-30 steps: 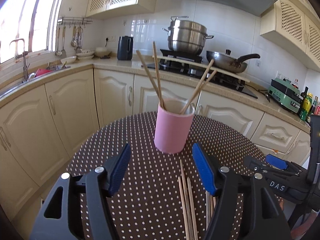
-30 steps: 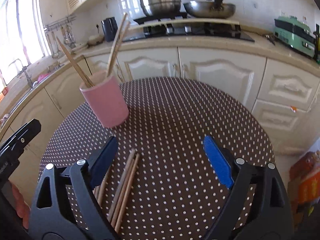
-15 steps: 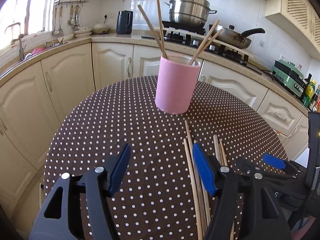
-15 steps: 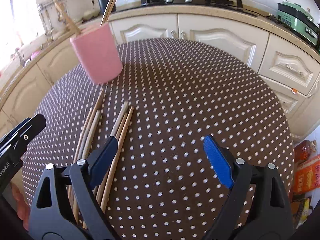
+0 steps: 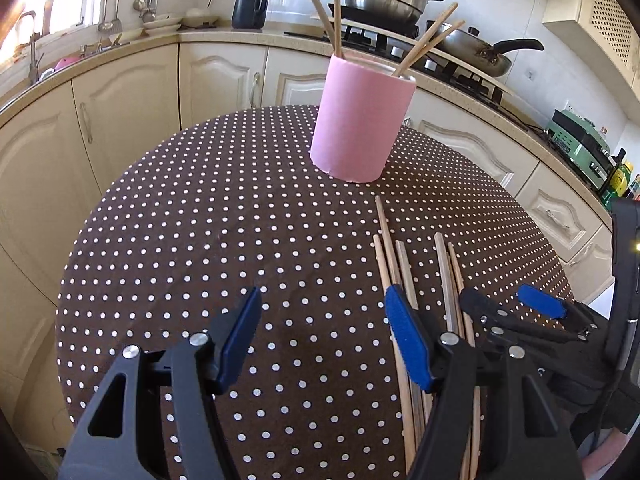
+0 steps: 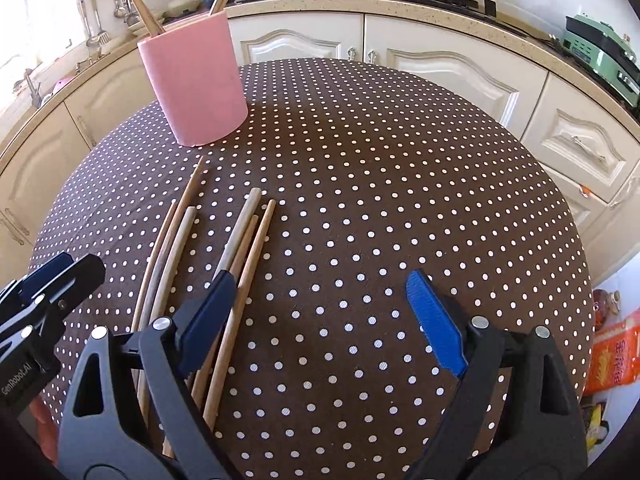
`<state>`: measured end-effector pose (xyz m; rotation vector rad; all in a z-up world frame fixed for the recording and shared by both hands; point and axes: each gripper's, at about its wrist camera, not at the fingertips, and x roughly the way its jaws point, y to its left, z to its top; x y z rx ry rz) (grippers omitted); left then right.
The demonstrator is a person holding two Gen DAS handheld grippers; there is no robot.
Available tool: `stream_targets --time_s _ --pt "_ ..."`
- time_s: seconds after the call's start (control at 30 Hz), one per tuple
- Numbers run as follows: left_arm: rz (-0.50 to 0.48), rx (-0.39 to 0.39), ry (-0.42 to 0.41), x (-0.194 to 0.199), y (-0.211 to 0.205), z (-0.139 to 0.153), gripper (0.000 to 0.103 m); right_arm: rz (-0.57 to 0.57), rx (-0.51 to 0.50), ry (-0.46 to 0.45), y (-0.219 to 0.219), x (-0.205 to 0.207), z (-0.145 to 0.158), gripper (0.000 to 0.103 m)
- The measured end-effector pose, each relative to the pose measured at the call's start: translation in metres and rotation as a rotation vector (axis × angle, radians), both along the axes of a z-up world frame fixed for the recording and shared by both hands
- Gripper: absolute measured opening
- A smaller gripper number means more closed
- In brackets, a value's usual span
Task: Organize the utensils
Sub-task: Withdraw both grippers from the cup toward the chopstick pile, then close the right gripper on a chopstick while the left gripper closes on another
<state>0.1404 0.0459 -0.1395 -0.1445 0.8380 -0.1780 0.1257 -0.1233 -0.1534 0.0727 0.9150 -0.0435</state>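
While both grippers hang over the round brown polka-dot table [image 6: 400, 160], the left gripper [image 5: 320, 336] and right gripper [image 6: 320, 312] gape empty. Loose wooden chopsticks [image 6: 248, 240] lie flat just in front of the upright pink cylindrical holder [image 6: 196, 84], which has four more chopsticks [image 5: 428, 42] standing inside.
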Motion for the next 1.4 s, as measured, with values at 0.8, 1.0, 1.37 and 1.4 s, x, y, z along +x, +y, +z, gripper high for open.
stream_targets --time_s 0.8,1.0,1.37,1.4 --pt "-0.022 0.13 0.068 0.021 -0.04 -0.008 0.065 0.121 0.208 0.048 -0.009 0.012 0.011 0.007" --pt "0.031 0.189 0.097 0.034 -0.048 -0.008 0.07 0.121 0.206 0.047 -0.012 0.024 0.007 0.007" --pt "0.17 0.236 0.078 0.048 -0.043 -0.004 0.007 0.135 0.169 0.047 -0.009 0.026 0.008 0.007" --pt "0.181 0.232 0.085 0.05 -0.039 -0.004 0.007 0.132 0.162 0.05 -0.008 0.027 0.008 0.007"
